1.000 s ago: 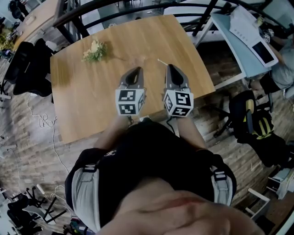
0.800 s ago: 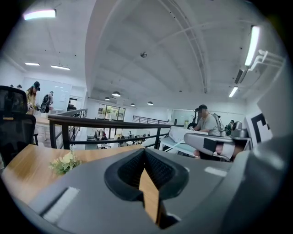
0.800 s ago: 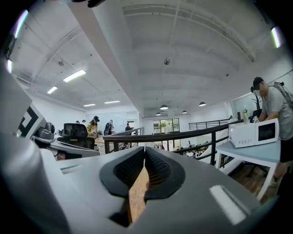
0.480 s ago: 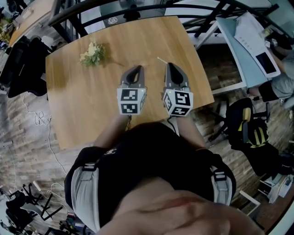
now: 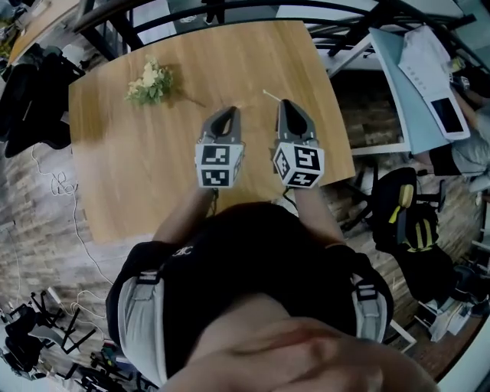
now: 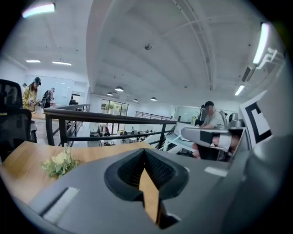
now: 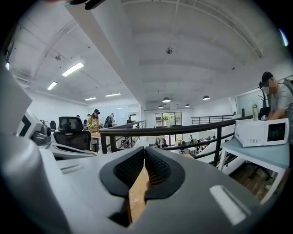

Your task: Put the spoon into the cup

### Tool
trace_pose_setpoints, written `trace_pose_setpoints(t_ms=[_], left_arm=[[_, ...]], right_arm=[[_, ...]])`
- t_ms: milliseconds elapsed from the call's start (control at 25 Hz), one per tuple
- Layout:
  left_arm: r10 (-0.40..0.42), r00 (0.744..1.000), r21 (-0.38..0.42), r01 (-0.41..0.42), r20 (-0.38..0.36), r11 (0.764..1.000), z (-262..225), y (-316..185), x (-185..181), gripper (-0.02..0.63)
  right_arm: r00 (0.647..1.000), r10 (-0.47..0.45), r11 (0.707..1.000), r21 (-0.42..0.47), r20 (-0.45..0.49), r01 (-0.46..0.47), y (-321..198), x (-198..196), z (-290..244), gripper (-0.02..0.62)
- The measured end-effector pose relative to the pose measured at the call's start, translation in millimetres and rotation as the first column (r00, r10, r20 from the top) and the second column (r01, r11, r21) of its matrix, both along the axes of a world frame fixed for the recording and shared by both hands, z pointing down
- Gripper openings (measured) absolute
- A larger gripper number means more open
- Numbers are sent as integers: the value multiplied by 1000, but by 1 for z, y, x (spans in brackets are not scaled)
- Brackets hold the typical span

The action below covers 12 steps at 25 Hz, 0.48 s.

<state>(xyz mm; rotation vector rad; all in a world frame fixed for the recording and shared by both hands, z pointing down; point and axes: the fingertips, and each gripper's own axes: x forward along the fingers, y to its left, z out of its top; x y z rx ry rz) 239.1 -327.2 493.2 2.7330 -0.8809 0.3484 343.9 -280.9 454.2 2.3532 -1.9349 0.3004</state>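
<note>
Bright, even office light, heavy fisheye bending.
Ceiling strip lights (image 6: 39, 9) glare white in both gripper views; corners fall black; the left gripper (image 6: 144, 151) looms soft, close to its lens.

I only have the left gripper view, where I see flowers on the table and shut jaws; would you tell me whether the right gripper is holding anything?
Observer: No. The right gripper is shut, with nothing between its jaws.
Operator: Thank you. Does a cup or a spoon show anywhere on the table?
Observer: No cup shows on the table in the head view. A thin pale stick lies just beyond the right gripper's tip, too small to tell whether it is the spoon.
</note>
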Motion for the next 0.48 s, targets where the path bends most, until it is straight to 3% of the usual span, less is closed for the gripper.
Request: trace_pose_setpoints(t_ms=[240,480], left_arm=[[-116,993,-19,117,29,993,10,-8,-12,12],[-250,966,7,250,59,968,1,-8,-26,12]], right_arm=[[991,-131,991,-21,-3,131,-22,-7,12,7],[968,-246,968,-34,55,248,-38,-1,24,8]])
